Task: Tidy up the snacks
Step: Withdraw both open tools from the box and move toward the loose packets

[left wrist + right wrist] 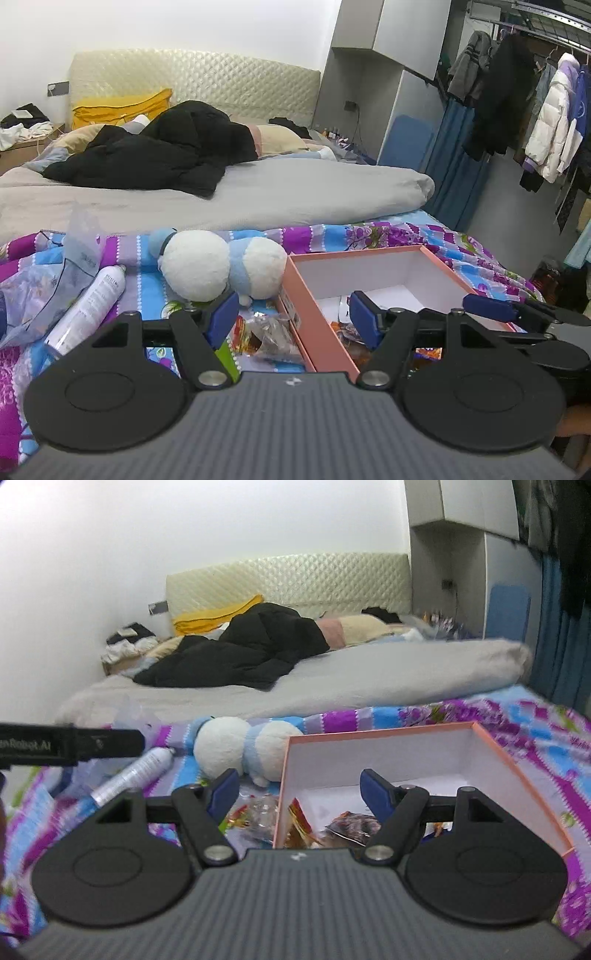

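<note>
Left gripper (293,319) spread, empty — snack packets (266,332) on the bedsheet between its fingers, box (317,332) wall alongside. Right gripper (297,794) spread, empty — box (282,805) ahead, snacks (351,825) inside.

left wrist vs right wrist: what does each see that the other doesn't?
Left wrist only: hanging clothes rack and the right gripper beside the box. Right wrist only: the snack packets on the box floor, seen clearly. Both: open pink box, plush toy, spray can, loose snacks left of the box.
</note>
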{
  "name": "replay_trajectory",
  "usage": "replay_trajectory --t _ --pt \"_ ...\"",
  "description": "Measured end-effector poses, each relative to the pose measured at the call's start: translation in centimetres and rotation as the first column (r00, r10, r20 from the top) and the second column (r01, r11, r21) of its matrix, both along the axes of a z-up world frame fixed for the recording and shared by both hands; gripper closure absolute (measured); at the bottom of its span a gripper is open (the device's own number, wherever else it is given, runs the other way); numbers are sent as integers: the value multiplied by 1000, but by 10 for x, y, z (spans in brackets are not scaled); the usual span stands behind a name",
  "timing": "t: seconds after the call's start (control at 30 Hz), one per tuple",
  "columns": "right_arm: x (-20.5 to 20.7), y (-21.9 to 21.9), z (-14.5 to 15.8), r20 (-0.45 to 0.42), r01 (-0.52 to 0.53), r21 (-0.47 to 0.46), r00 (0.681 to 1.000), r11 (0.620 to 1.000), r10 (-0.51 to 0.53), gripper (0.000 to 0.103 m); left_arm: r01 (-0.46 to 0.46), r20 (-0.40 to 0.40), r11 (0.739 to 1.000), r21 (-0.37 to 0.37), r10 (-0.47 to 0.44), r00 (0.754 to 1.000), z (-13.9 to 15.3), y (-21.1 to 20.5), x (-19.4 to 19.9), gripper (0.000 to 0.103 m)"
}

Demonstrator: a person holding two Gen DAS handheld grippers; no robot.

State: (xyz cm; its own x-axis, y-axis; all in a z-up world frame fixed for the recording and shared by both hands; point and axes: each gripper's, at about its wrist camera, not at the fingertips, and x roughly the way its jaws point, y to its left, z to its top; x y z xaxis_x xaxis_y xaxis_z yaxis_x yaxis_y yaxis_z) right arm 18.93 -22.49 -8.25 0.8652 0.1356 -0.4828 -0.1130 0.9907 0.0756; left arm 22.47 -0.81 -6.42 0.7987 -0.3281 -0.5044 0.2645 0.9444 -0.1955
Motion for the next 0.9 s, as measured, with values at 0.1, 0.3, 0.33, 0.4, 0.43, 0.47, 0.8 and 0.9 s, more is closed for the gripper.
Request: replay_trajectory --t 0.1,0.3,0.33,0.4,0.43,0.47,0.8,0.9 --pt "-8 7 -2 6 -3 16 1000 1000 3 29 -10 9 1000 9 10 1000 -5 4 -14 32" --pt "-21 15 -6 15 7 32 1000 999 -8 29 -24 -5 1000 -5 24 1000 -16 17 -37 32" --pt "-22 16 -8 12 12 22 1000 1000 -12 29 -26 -10 1000 -3 26 1000 -19 20 -40 32" --pt "-25 20 -11 10 13 18 1000 1000 -13 29 -42 -21 999 2 42 999 -25 26 -45 32" --pt "-27 22 -13 8 6 21 1000 1000 -6 29 -45 -29 999 -2 45 999 -28 29 -47 32" --pt "-29 24 -15 5 3 22 1000 1000 -3 29 -48 -35 999 -7 48 998 -29 32 -48 32" --pt "-54 49 -40 3 -36 -5 999 999 36 29 -89 -98 996 -26 86 991 -59 62 -60 32" --pt "-64 54 -46 -4 -44 -3 999 999 44 29 -107 -134 993 -56 98 986 -72 69 -69 32"
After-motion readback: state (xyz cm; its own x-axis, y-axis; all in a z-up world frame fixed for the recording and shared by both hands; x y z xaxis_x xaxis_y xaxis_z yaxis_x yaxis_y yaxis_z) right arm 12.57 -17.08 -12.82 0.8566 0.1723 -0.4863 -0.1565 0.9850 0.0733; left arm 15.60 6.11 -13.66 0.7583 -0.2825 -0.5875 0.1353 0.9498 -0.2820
